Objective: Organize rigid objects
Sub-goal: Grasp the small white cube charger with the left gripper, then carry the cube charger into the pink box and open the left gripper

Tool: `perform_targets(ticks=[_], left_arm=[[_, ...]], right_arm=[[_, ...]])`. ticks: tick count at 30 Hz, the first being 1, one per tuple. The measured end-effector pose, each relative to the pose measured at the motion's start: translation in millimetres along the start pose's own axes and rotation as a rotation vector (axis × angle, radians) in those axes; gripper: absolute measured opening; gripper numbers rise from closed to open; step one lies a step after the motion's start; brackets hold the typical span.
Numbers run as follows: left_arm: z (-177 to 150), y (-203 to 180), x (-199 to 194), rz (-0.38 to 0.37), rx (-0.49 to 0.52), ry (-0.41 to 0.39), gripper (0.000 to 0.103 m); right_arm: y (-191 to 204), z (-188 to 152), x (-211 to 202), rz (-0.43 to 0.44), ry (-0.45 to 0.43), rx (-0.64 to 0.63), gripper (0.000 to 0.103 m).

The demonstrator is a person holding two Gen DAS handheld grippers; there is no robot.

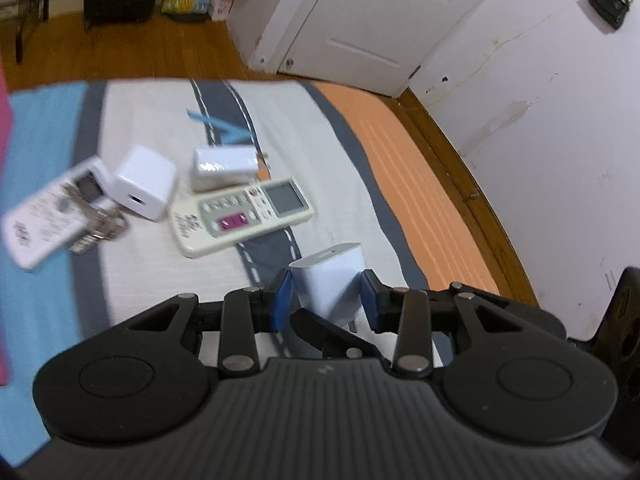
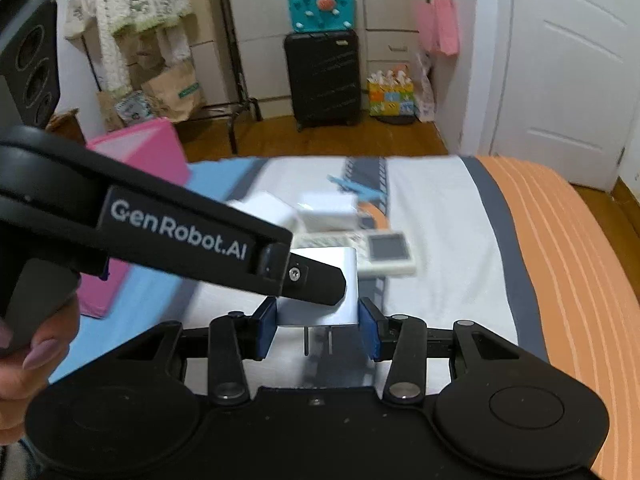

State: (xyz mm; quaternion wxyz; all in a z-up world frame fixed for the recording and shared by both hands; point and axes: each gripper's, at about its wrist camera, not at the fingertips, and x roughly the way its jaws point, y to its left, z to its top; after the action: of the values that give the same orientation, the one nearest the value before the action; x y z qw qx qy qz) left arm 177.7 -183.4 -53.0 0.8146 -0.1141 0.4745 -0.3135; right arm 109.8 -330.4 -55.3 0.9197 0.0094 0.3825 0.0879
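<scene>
Across a bed (image 1: 152, 280) spread with a white, blue, grey and orange cover lay a cream remote control (image 1: 244, 216), a second white remote (image 1: 44, 220) beside some keys, and two white plug adapters (image 1: 144, 188), all loosely clustered and unsorted. Each hand-held gripper, left (image 1: 325, 300) and right (image 2: 318, 330), stood partly closed, blue pads pressed on one shared white square charger block (image 1: 328, 284) with its prongs pointing back, seemingly raised off the cover. Judging from this, sorting had barely begun; a pink box (image 2: 148, 152) waited at the bed's left edge.
</scene>
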Motion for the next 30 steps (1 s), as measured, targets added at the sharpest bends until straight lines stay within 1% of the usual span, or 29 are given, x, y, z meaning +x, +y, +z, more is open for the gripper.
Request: perform_targets(ticks=[3,5,9,13,17,20,23,26,30], left_arm=[[2.6,1.6,-36.9,0.016,-0.006,-0.013,0.035],[3.4,1.6,-61.9,0.039,0.012,-0.026,0.035],[1.5,11.9,-110.4,0.066,0.042,-0.087,0.035],[-3.1,35.3,-149.3,0.115,0.041,-0.124,0.034],[-5.5,62.3,-176.0,0.183,0.043,-0.132,0.034],[-7.6,92.6,-193.4,0.209,-0.008,-0.141,0.034],[-11.1,126.8,-202.1,0.22,-0.065,-0.146,0.034],[-12.0,162.4,-203.9,0.236,-0.12,-0.138,0.034],[-11.6,201.8,-193.7,0.24,-0.174,-0.099,0.034]], right_arm=[[21.3,10.8,-20.6,0.03,-0.019,-0.01,0.048],[35.2,18.2,-31.0,0.052,-0.028,-0.013,0.048],[66.1,34.3,-43.9,0.088,-0.054,-0.025,0.048],[89.0,49.1,-39.7,0.189,-0.051,0.07,0.048],[124.8,58.2,-23.6,0.253,-0.029,0.064,0.048],[149.0,63.7,-9.1,0.298,-0.005,0.05,0.048],[177.7,69.4,8.3,0.321,0.035,0.003,0.048],[203.4,75.4,30.0,0.323,0.083,-0.045,0.048],[232.5,78.2,59.2,0.306,0.145,-0.101,0.048]])
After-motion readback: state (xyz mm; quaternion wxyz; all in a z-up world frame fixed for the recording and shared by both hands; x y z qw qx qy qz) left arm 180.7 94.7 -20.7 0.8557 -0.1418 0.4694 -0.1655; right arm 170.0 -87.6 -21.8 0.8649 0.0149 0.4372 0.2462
